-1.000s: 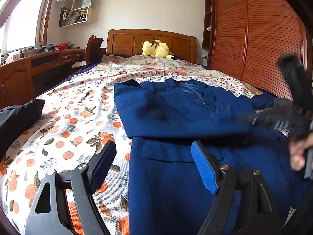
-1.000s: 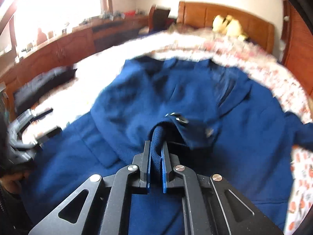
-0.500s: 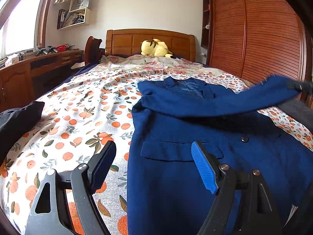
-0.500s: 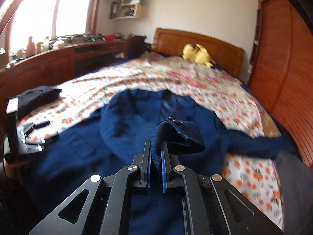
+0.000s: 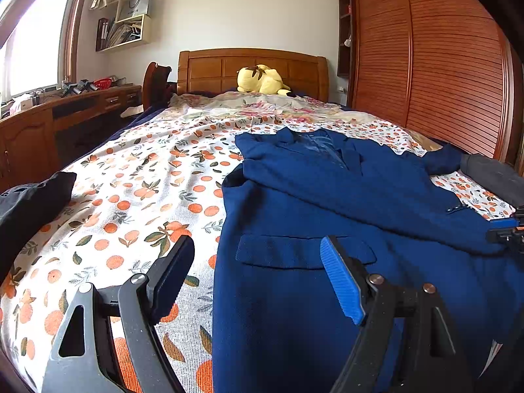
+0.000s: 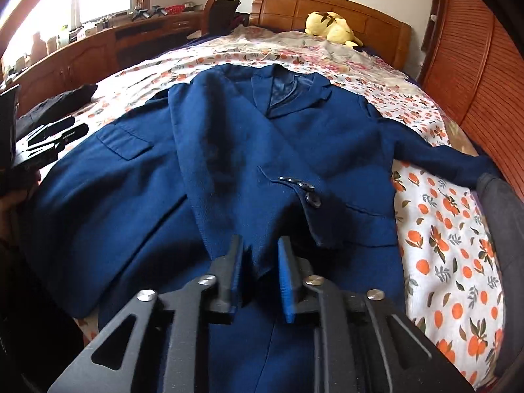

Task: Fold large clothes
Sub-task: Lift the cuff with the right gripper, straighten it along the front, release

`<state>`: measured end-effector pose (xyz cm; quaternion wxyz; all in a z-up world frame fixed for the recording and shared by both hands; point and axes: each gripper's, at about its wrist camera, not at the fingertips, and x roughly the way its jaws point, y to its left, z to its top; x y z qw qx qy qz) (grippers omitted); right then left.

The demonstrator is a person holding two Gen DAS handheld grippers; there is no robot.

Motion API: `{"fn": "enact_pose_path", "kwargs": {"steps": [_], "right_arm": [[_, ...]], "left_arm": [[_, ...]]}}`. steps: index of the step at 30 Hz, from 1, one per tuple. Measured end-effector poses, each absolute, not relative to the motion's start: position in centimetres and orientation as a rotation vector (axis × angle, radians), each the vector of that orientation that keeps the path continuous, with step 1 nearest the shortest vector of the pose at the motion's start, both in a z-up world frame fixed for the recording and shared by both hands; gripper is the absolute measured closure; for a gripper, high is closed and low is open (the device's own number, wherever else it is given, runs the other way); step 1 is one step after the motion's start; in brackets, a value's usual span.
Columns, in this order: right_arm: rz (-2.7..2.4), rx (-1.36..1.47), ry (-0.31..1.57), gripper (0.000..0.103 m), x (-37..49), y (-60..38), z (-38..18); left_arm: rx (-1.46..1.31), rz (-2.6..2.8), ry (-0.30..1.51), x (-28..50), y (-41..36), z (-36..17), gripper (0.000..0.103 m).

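Note:
A navy blue suit jacket lies front up on the bed, collar toward the headboard; it also shows in the right wrist view. One sleeve is folded diagonally across the chest, its buttoned cuff near my right gripper. My right gripper has its jaws parted, with the sleeve end lying loose between them. My left gripper is open and empty over the jacket's left hem and pocket flap. The other sleeve stretches out to the right.
The bed has an orange-print sheet. A black garment lies at the left edge and a dark grey one at the right. A yellow plush toy sits by the headboard. A wooden wardrobe stands right, a desk left.
My right gripper carried the sleeve across the jacket, laid it down on the chest and opened. My left gripper has stayed in place.

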<state>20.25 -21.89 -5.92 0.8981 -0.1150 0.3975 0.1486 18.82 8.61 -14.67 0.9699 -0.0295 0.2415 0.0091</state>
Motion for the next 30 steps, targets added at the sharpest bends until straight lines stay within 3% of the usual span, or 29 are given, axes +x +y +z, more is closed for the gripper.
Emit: {"fn": "enact_pose_path", "kwargs": {"steps": [2,3,19,25,28,30], "right_arm": [[0.318,-0.225,0.815,0.051,20.3,-22.4,-5.5],[0.315,-0.219,0.805,0.048,20.3,-22.8,-5.4],[0.219,-0.033,0.911,0.046,27.1,-28.7,-8.5],[0.282,-0.081,0.942,0.057,27.6,-27.3,-10.0],[0.322,-0.097,0.962,0.072,28.0,-27.1,-10.4],[0.359,-0.109,0.961,0.092,28.1,-26.8,-10.3]], "left_arm": [[-0.058,0.018,0.489,18.9,8.5,-14.6,0.023],[-0.056,0.019,0.489,18.9,8.5,-14.6,0.023],[-0.044,0.022,0.496,18.8,8.1,-14.6,0.023],[-0.041,0.023,0.497,18.8,8.1,-14.7,0.023],[-0.041,0.023,0.498,18.8,8.0,-14.7,0.023],[-0.039,0.021,0.499,18.9,8.0,-14.7,0.023]]}}
